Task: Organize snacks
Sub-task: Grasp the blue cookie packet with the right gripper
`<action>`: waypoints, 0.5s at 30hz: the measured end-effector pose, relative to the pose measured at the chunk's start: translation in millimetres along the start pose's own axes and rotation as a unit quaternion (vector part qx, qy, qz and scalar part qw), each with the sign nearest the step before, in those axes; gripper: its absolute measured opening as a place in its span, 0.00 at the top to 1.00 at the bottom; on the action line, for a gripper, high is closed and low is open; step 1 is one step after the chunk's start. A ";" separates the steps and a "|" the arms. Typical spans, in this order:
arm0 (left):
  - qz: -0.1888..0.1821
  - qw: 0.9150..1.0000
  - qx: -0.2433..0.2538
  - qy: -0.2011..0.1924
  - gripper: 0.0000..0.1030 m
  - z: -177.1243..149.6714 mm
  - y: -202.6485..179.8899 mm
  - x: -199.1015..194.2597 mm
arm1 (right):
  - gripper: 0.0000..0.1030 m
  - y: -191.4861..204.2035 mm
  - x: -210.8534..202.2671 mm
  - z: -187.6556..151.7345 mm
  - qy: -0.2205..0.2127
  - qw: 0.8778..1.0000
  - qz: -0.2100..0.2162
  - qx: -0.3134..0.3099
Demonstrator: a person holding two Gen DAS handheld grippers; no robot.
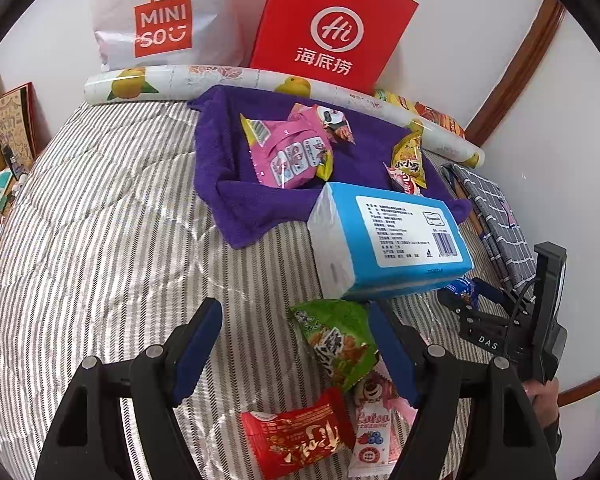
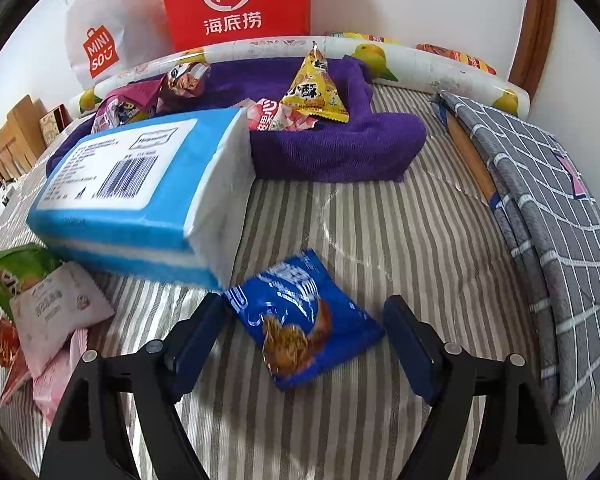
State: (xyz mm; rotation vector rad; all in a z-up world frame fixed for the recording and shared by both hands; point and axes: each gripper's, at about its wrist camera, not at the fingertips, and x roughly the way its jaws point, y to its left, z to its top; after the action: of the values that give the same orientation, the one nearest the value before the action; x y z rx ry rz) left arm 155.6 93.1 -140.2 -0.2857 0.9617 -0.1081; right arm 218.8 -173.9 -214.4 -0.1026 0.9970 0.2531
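Both hand-held grippers gape wide and empty, the right hand-held gripper [image 2: 302, 340] straddling a blue packet [image 2: 300, 320] on the bed [image 2: 380, 220], the left hand-held gripper [image 1: 296, 352] beside a green packet [image 1: 336, 344], seemingly ready for gathering onto the purple towel [image 1: 228, 160].

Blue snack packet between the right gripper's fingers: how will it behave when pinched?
The blue snack packet looks puffed, so probably light and squashy. Its glossy film may slip on the right gripper pads. Contents likely crush easily. It lies flat on the striped bedding, so rolling seems unlikely.
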 end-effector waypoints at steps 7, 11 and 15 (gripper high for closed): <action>0.000 1.000 -0.009 0.007 0.29 -7.8 9.1 -2.2 | 0.47 2.8 -12.1 -10.5 -0.013 1.000 -0.001 -0.006; -0.001 1.000 -0.002 0.007 0.29 -17.0 5.3 -7.1 | 0.48 -0.4 -22.7 -22.6 -0.014 1.000 -0.005 0.012; -0.006 1.000 -0.005 0.016 0.29 -29.1 3.1 -8.2 | 0.48 0.4 -29.7 -33.9 -0.020 1.000 -0.012 0.016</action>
State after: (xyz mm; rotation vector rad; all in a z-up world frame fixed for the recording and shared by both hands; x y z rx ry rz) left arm 126.9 92.3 -150.3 -0.2997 0.9931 -0.1199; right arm 175.6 -185.1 -207.8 -0.0807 0.9582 0.2161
